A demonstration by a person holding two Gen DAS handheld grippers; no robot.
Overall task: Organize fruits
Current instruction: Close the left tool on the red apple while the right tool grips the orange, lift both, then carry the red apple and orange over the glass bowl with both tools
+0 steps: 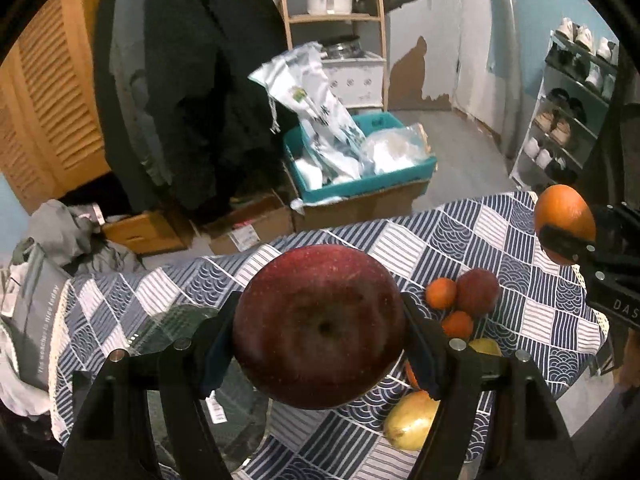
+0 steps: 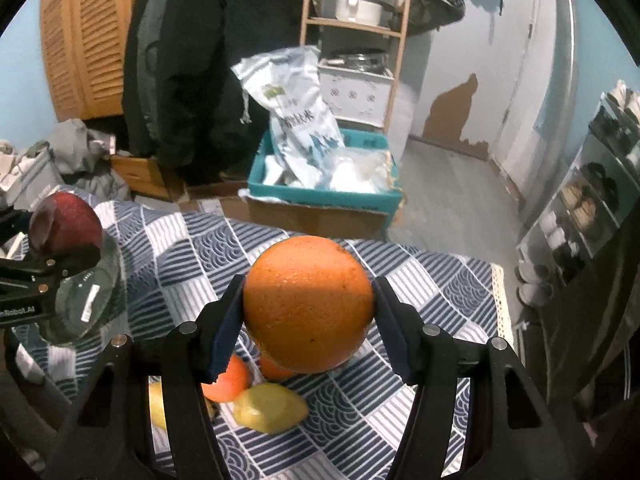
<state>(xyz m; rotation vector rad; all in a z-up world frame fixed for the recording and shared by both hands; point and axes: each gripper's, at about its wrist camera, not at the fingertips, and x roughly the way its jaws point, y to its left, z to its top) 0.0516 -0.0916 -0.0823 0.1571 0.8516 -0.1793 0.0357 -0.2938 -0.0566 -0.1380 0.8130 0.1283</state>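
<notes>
My left gripper (image 1: 320, 332) is shut on a large dark red apple (image 1: 318, 326), held above the table. In the right wrist view that apple (image 2: 66, 220) shows at the far left. My right gripper (image 2: 308, 312) is shut on a big orange (image 2: 308, 304), also lifted off the cloth; in the left wrist view the same orange (image 1: 564, 216) hangs at the right. On the table lie two small oranges (image 1: 440, 293), a second red apple (image 1: 478, 292) and a yellow lemon (image 1: 412, 420). A clear glass bowl (image 2: 86, 300) sits at the table's left.
The table wears a blue-and-white patterned cloth (image 1: 480, 240). Beyond its far edge stand a cardboard box with a teal tray of bags (image 1: 360, 168), hanging dark coats (image 1: 188, 80) and a wooden shelf (image 1: 332, 20). A shoe rack (image 1: 568, 112) is at the right.
</notes>
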